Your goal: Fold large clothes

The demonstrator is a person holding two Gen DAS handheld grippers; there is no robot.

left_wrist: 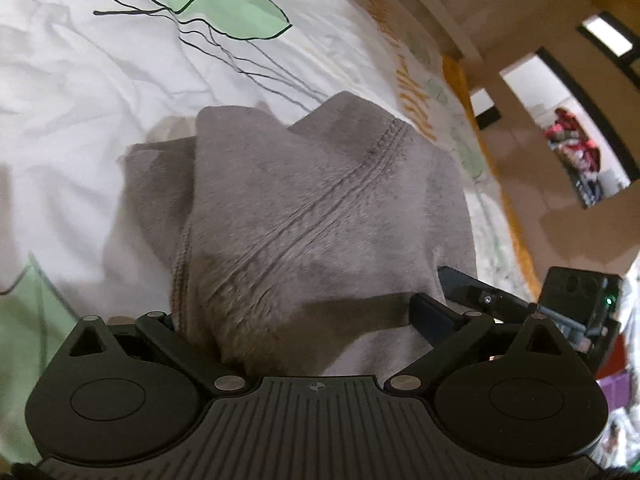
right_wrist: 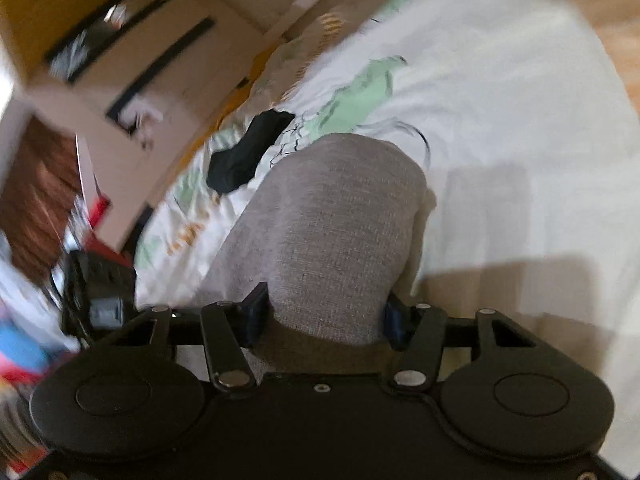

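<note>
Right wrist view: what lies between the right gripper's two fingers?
A fold of grey knitted garment fills the gap between the fingers, shown in the right wrist view.

— How do the left tongs (left_wrist: 304,314) stand?
— Spread as wide as the linkage allows and tipped downward. Only one finger (left_wrist: 430,314) shows, on the right of its own view; the other is buried under the cloth (left_wrist: 304,208). The cloth lies between the jaws, and the finger in view is not pressing it.
— And the right tongs (right_wrist: 326,316)?
— Narrower, also angled down. Both blue pads (right_wrist: 256,312) sit against the sides of a roll of cloth and pinch it.
— Are the two close?
— Side by side: each shows at the edge of the other's view. No hand is in view.
</note>
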